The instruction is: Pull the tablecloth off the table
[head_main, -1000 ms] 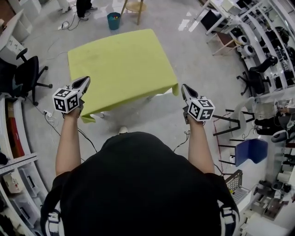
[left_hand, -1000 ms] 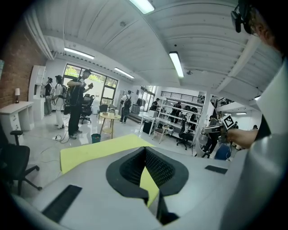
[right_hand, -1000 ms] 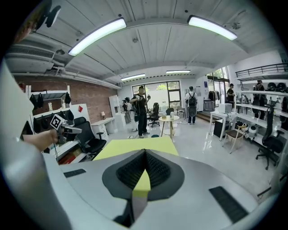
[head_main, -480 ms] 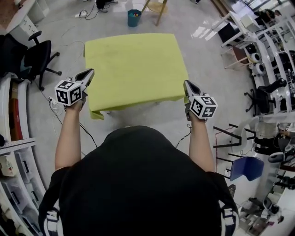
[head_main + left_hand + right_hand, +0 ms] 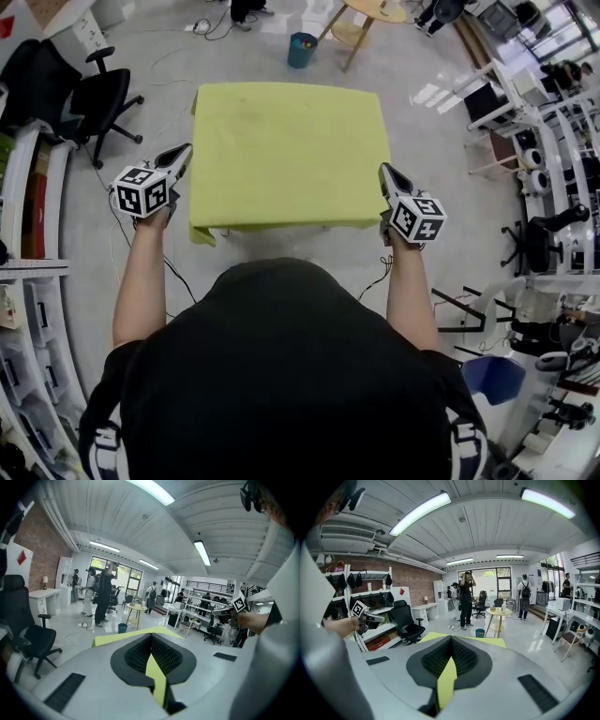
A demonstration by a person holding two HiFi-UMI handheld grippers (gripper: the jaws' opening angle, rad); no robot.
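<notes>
A yellow-green tablecloth (image 5: 286, 155) lies flat over a square table, its near edge and corners hanging down. My left gripper (image 5: 181, 153) is held in the air just left of the cloth's near left side, jaws shut, nothing in them. My right gripper (image 5: 384, 172) hovers by the near right corner, also shut and not holding anything. In the left gripper view the cloth (image 5: 112, 639) shows beyond the shut left gripper (image 5: 151, 637). In the right gripper view the cloth (image 5: 487, 641) lies past the shut right gripper (image 5: 451, 639). A thin yellow-green sliver shows in the slit below each pair of pads.
A black office chair (image 5: 98, 94) stands left of the table. Behind it are a teal bin (image 5: 301, 49) and a round wooden side table (image 5: 361, 19). Shelving (image 5: 28, 234) lines the left, desks and chairs (image 5: 534, 103) the right. People (image 5: 103, 592) stand at the back.
The person has come closer and squared up to the table; the cloth now sits centred between the grippers. Both grippers keep the same raised, shut stance.
</notes>
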